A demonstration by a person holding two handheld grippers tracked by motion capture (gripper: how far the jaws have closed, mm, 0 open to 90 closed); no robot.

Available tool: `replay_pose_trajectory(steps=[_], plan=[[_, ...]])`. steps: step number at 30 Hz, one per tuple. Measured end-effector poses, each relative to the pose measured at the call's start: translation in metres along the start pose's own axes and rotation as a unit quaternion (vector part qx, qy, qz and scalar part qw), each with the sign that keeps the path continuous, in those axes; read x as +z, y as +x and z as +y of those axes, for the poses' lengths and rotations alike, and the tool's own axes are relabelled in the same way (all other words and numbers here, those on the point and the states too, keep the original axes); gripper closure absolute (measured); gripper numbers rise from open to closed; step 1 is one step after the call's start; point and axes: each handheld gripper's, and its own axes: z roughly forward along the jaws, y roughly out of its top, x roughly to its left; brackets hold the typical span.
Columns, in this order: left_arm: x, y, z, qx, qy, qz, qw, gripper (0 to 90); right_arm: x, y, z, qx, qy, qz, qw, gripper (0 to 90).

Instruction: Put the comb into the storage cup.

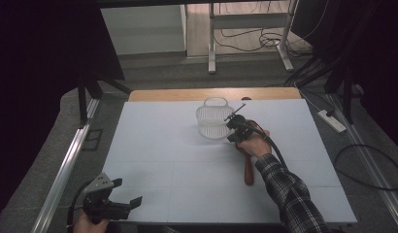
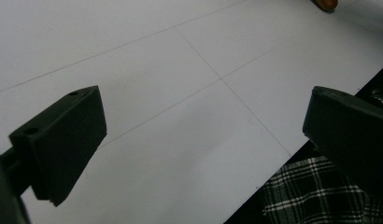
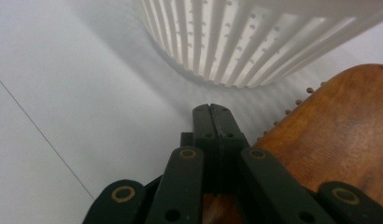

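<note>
1. Table [image 1: 153, 160]: white top marked with thin seam lines in a grid; a bare wooden strip runs along the far edge.
2. White slatted basket [image 1: 214, 120] with a loop handle stands upright on the table, near the far edge, roughly mid-width.
3. Brown wooden brush [image 1: 248, 167] lies on the table just right of the basket, its handle pointing toward the near edge; the head end is partly hidden under a hand.
4. In the right gripper view the brush's wooden back [image 3: 339, 135] sits just beside the basket wall [image 3: 236, 42]; whether they touch can't be told.
5. Near left corner of the table is bare white surface [image 2: 180, 140].
</note>
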Motion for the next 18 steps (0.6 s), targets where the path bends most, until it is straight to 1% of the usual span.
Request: replay_pose_trajectory(steps=[2,4,9,11,13,18], plan=[[0.0,0.0,0.0,-0.001,0.0,0.0,1.0,0.5,-0.001,-0.003,-0.002,0.008,-0.006,0.003,0.9999,89.8],[0.0,0.0,0.0,-0.002,0.0,0.0,1.0,0.5,-0.002,-0.004,-0.003,0.011,-0.006,0.004,0.9999,89.8],[-0.001,0.0,-0.001,-0.002,0.001,0.002,1.0,0.6,-0.002,-0.005,-0.006,0.009,0.002,0.0,1.0,89.9],[-0.001,0.0,-0.001,-0.002,0.001,0.003,1.0,0.6,-0.003,-0.006,-0.008,0.011,0.0,-0.001,0.9999,89.8],[-0.001,0.0,-0.001,-0.003,0.001,0.003,1.0,0.6,-0.005,-0.007,-0.011,0.015,-0.001,0.003,0.9999,89.9],[0.0,0.0,-0.001,-0.003,0.003,0.003,1.0,0.6,-0.008,-0.009,-0.017,0.017,0.002,0.003,0.9999,89.9]])
